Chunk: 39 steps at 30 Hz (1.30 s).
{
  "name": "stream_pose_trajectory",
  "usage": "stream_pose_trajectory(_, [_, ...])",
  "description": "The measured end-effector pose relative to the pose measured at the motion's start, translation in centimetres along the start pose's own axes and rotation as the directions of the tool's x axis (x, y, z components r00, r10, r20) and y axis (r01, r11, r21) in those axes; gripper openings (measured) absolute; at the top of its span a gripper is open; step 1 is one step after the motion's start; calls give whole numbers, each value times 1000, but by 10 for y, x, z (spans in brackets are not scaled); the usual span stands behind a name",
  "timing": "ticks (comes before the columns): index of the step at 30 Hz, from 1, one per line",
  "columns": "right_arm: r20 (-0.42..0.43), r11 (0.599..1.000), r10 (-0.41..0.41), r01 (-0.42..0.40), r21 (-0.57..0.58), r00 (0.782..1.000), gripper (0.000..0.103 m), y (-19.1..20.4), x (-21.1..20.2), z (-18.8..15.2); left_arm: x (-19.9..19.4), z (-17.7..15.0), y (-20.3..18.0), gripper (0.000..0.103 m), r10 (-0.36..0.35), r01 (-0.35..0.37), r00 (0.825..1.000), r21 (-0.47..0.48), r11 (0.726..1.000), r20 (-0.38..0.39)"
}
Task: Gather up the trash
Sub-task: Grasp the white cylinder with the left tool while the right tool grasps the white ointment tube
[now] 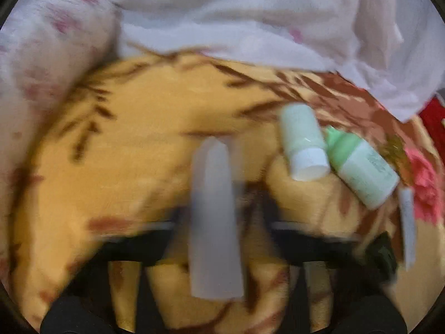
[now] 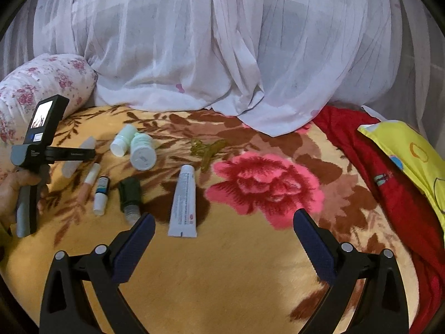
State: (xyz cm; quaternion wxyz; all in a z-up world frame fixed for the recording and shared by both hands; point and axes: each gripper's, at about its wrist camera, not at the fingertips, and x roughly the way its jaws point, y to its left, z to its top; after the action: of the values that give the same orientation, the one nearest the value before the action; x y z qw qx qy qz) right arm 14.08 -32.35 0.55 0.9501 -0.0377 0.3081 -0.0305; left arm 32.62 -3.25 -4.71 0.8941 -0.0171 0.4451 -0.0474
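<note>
In the blurred left wrist view, my left gripper [image 1: 215,208] is shut on a translucent white tube [image 1: 212,167] that stands up between its dark fingers. The right wrist view shows the same gripper [image 2: 83,154] at the left, held by a hand [image 2: 11,192], with the tube [image 2: 79,157] across its tips. Two pale green bottles [image 1: 303,139] [image 1: 361,167] lie just right of it. My right gripper [image 2: 224,217] stands open above the blanket with nothing between its fingers. A white ointment tube [image 2: 183,203] lies just ahead of its left finger.
On the yellow floral blanket [image 2: 222,278] also lie a dark green bottle [image 2: 129,194], a small dropper bottle [image 2: 100,194], a pink lip tube [image 2: 89,181] and an olive hair clip [image 2: 208,150]. White netting [image 2: 222,55] hangs behind. A floral pillow [image 2: 41,83] lies left, red cloth [image 2: 389,181] right.
</note>
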Motion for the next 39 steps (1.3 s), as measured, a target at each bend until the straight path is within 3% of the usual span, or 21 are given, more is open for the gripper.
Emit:
stream_pose_trajectory(4, [-23,1000,3,-3,-2,1000,98,1,14,9,-20,-8,3,21,-20,20,998,2,1000,54])
stream_pose_trajectory(9, [-116,999,35,-31,33,993,98,3,59,28,-67,-34,1,22,-53,50,991,34,998,124])
stream_pose_trajectory(13, [-172,1000,12,-9,19,985,98,12,90,41,-103,-59,2,22,-70,62,982,53,997,175])
stream_pose_trajectory(23, [-327,1000,-3,2,-2,945,98,42,154,39,-137,-101,13,23,-104,97,976,48,994,193])
stream_pose_trajectory(24, [-338,1000,-4,3,-4,941,92,43,158,38,-138,-104,13,23,-107,99,976,48,994,189])
stream_pose_trajectory(25, [-358,1000,0,-1,-2,934,71,44,164,36,-140,-107,13,23,-110,103,976,47,994,187])
stream_pose_trajectory(27, [-386,999,33,-34,5,922,49,46,167,33,-144,-113,13,23,-117,110,976,46,993,186])
stream_pose_trajectory(28, [-376,1000,25,-29,-3,926,30,46,164,34,-146,-117,12,23,-119,112,976,50,992,184])
stream_pose_trajectory(35, [-227,994,99,-106,-22,969,31,55,68,32,-176,-148,5,23,-166,155,968,71,985,186])
stream_pose_trajectory(39, [-152,981,190,-195,-19,970,31,61,-2,17,-202,-178,1,23,-194,180,963,93,979,185])
